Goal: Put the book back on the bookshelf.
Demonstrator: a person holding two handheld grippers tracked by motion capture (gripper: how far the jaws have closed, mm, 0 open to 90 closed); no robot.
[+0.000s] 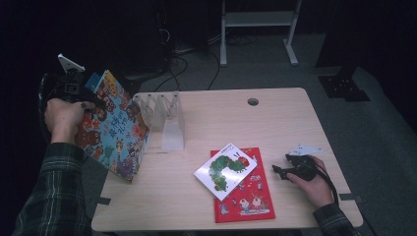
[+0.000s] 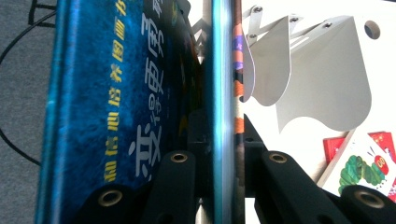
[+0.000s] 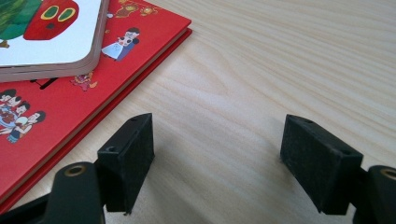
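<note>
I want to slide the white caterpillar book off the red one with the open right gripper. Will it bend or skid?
The caterpillar book looks like a thick board book with rounded corners, so it probably stays stiff. Its cover looks glossy, and it lies flat on the red book, so a push from the right gripper would likely skid it rather than tip it.

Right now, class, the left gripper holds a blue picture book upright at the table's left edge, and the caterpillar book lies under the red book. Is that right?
Not quite. The stacking is reversed: the caterpillar book lies on top of the red book, as the high view shows. The rest stands: the left gripper is clamped on the blue picture book, upright at the table's left edge.
</note>
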